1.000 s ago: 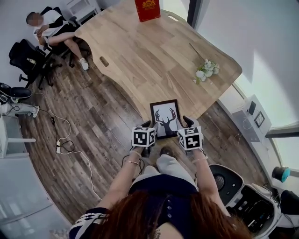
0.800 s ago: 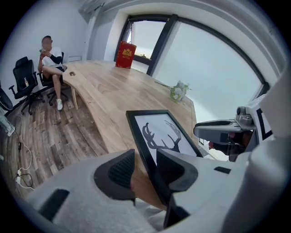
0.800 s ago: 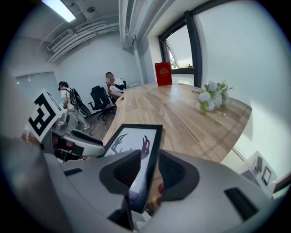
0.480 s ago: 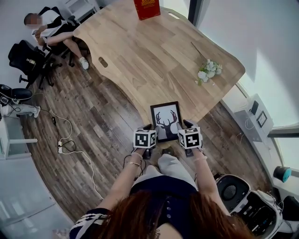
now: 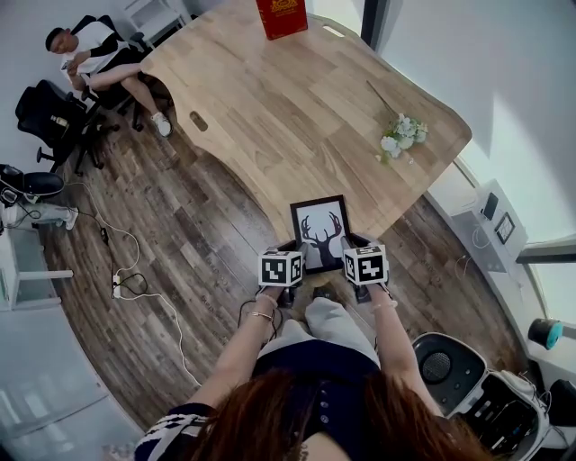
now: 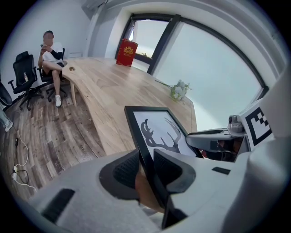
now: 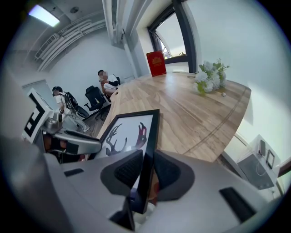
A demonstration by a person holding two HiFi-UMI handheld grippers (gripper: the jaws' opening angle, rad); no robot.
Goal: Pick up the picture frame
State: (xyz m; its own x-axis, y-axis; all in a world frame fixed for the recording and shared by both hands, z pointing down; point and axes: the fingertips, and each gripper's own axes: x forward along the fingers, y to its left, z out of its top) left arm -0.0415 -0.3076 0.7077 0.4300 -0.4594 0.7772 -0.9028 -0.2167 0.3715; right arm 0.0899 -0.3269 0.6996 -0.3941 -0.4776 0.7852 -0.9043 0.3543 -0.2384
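Note:
The picture frame (image 5: 319, 230), black with a white antler print, lies at the near edge of the wooden table (image 5: 270, 108). My left gripper (image 5: 290, 246) straddles its left edge near the bottom corner. Its jaws are closing, and in the left gripper view (image 6: 146, 169) both pads sit against the frame (image 6: 159, 132). My right gripper (image 5: 353, 241) holds the right edge. In the right gripper view (image 7: 146, 169) its pads press the frame (image 7: 129, 132) from both sides. The frame tilts up slightly toward me between the two grippers.
A red box (image 5: 282, 18) stands at the table's far end, and white flowers (image 5: 399, 135) lie at its right. A person sits on an office chair (image 5: 90, 58) far left. Cables (image 5: 126, 279) run over the wood floor. A grey device (image 5: 441, 360) sits at lower right.
The right gripper has sunk a little onto the frame's right edge. The left gripper has stayed in place and its jaws have narrowed on the left edge.

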